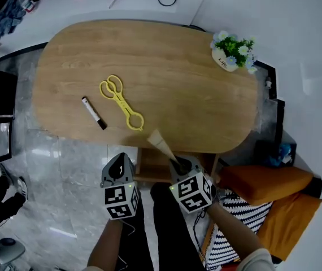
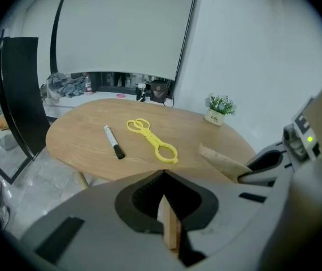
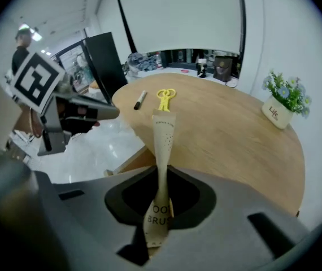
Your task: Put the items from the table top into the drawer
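Surface (image 1: 178, 66): oval, wood-grain, seen from above in the head view.

Tongs (image 1: 121, 103): yellow, scissor-style, lying flat on the left half of the surface. Long axis diagonal; finger loops toward the far edge, ring end toward the near edge.

Marker (image 1: 94, 113): white barrel, black cap, flat just left of the tongs and roughly parallel to them, not touching. Cap end toward the near edge.

Plant (image 1: 234, 51): small white pot, upright at the far right edge, well apart from the other items.

Sleeve (image 1: 160, 143): long tan paper packet, clamped at its printed end in the right gripper (image 1: 179, 165), jaws closed on it. Long axis in line with the gripper; free end pointing up and away over the near edge, toward the ring end of the tongs. Same grip plain in the right gripper view, sleeve (image 3: 164, 134) rising from between the jaws.

Left gripper (image 1: 118, 168): held off the near edge, left of the right gripper. Jaws closed on a thin upright wood piece (image 2: 169, 224); origin of that piece not determinable.

Drawer (image 1: 141, 165): wooden frame under the near edge, between the two grippers.
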A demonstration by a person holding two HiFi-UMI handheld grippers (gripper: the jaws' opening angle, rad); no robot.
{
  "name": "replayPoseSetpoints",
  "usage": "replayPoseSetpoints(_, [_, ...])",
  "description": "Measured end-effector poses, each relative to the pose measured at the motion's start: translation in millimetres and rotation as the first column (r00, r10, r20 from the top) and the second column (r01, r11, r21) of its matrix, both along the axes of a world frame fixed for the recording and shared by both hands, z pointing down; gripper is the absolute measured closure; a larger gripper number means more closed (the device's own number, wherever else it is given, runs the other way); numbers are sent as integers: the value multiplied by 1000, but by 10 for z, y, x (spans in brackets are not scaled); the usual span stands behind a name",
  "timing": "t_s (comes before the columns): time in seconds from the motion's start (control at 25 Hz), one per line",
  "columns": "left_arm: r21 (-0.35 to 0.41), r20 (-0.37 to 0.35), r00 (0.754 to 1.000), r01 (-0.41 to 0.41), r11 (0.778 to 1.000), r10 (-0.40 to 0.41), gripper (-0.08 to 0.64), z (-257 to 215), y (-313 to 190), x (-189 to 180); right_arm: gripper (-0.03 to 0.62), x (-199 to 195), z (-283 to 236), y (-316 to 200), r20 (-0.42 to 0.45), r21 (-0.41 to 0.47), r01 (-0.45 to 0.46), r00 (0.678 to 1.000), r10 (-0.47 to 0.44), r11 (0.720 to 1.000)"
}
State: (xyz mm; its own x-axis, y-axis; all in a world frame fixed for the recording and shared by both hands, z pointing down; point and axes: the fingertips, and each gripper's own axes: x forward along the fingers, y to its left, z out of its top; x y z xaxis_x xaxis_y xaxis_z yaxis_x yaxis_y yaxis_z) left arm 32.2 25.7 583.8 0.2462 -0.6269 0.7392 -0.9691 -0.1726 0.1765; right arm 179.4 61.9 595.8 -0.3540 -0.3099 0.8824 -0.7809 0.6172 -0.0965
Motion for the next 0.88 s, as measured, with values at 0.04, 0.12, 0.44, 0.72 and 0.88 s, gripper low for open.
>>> replayPoseSetpoints(0.04, [-1, 1, 1000, 4, 1000, -4, 557, 9, 18, 5, 552, -17, 22, 78, -7, -4, 42, 999, -42, 999])
replayPoseSetpoints(0.12, [-3, 3, 1000, 12, 1000, -12, 557, 36, 49, 9, 552, -46, 79, 230, -3, -25, 107, 994, -107, 994])
replayPoseSetpoints(0.44, [-25, 0, 996, 84, 996, -84, 557, 178, 173, -8, 551, 51, 378, 592, 41, -140, 235, 972, -232, 962])
replayPoseSetpoints(0.72, [-23, 6, 996, 93, 995, -93, 557, 204, 177, 36, 434, 216, 504, 626, 59, -181, 224, 974, -217, 957])
replayPoseSetpoints(0.88, [-20, 7, 996, 91, 996, -91, 557, 198, 142, 70, 423, 288, 516, 605, 60, -183, 190, 981, -182, 965])
